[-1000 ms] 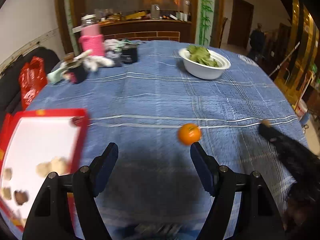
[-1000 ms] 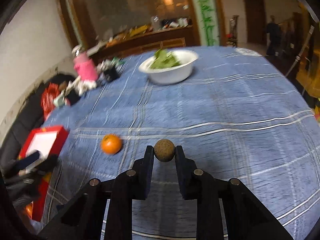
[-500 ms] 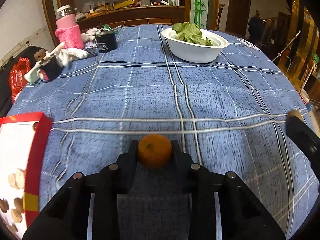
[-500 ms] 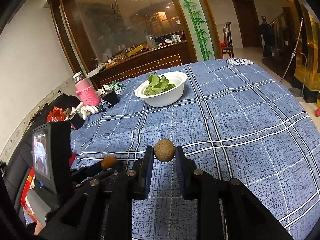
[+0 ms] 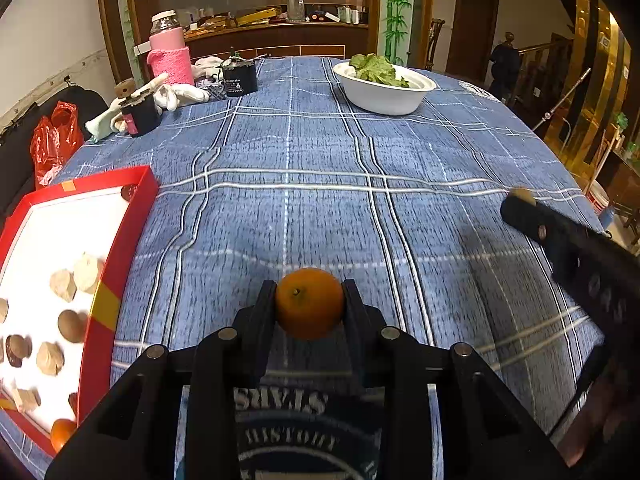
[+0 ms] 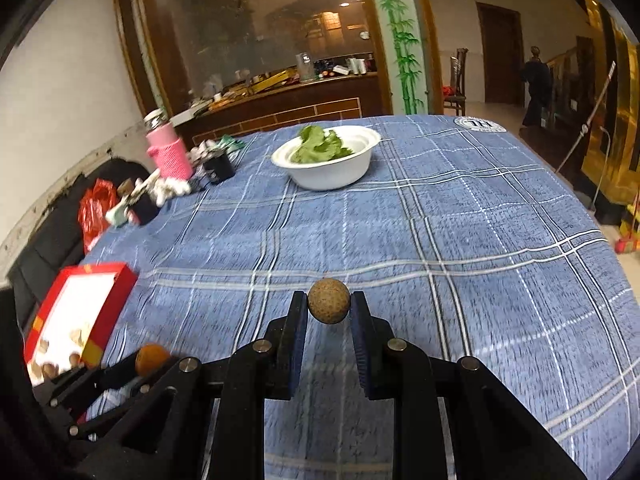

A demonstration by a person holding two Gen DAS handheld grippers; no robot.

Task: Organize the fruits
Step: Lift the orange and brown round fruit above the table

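The left gripper [image 5: 309, 304] is clenching an orange [image 5: 309, 302] above the table [image 5: 400, 152], the right gripper [image 6: 329, 308] is gripping a brown round fruit [image 6: 329, 300]; several fruits are already sitting in the red box [image 5: 120, 240], these two seemingly remaining

Orange tangerine [image 5: 309, 303], speckled tan-brown fruit [image 6: 329, 301], blue plaid tablecloth [image 5: 320, 208].

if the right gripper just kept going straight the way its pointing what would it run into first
Probably the white bowl of greens. The right gripper, shut on a small brown round fruit, points across bare blue plaid tablecloth, and the bowl sits roughly in that line at the far side. Depth is unclear, so it might pass above it.
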